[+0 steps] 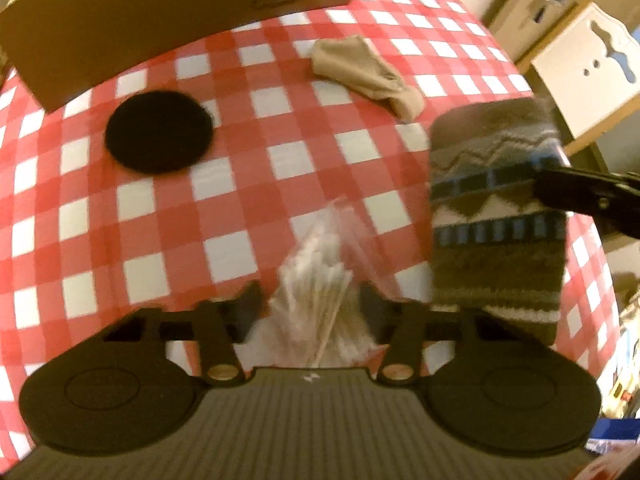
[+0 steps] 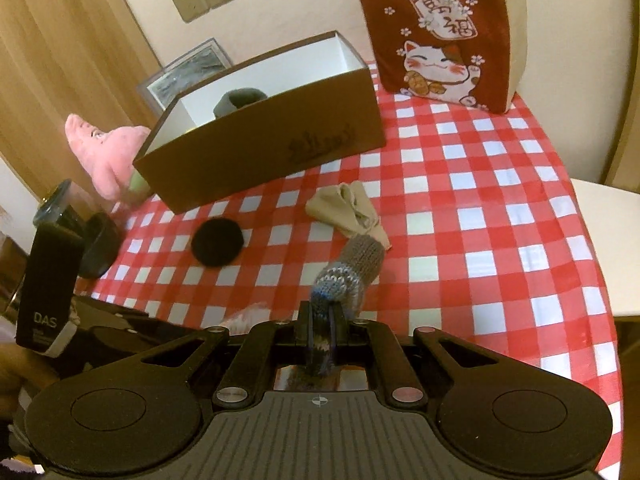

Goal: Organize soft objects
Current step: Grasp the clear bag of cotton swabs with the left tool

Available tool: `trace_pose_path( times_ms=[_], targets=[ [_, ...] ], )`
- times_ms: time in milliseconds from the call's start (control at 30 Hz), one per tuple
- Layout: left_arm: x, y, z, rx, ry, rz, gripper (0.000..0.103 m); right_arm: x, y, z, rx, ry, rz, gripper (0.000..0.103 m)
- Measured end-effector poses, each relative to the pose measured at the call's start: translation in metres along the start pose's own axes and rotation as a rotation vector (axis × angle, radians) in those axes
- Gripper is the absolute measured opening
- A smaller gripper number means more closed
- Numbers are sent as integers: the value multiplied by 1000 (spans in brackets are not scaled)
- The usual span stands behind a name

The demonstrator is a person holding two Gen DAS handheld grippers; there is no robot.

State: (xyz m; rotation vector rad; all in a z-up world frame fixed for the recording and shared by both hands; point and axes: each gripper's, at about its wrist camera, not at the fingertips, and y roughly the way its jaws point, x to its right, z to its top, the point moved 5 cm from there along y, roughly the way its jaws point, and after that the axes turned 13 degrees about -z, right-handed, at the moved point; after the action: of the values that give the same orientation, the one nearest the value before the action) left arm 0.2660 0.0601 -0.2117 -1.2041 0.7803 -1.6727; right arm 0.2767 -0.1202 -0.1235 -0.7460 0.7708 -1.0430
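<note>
Mid-sort: right claw [image 2: 319, 322] clamped on patterned grey-brown knitted sock [image 1: 496, 216]; left claw [image 1: 310, 304] narrowed around clear bag of cotton swabs [image 1: 320, 280], pads' contact unclear; next, open brown cardboard box [image 2: 280, 140].

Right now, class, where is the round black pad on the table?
In both wrist views the round black pad lies flat on the checked tablecloth, just in front of the brown box and left of the beige sock.

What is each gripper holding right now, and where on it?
Right gripper: patterned knit sock, pinched mid-length. Left gripper: straddles the cotton swab bag; grip unclear.
</note>
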Motion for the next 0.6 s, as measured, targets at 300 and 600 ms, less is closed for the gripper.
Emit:
trace_pose_path(
  times_ms=[300,600],
  targets=[
    [-30,-23,8,65,-49,63,24,-6,20,-8,-52,-18,-17,8],
    [-49,-32,6,73,-108,80,24,-9,50,-19,-131,-51,-132,69]
  ],
)
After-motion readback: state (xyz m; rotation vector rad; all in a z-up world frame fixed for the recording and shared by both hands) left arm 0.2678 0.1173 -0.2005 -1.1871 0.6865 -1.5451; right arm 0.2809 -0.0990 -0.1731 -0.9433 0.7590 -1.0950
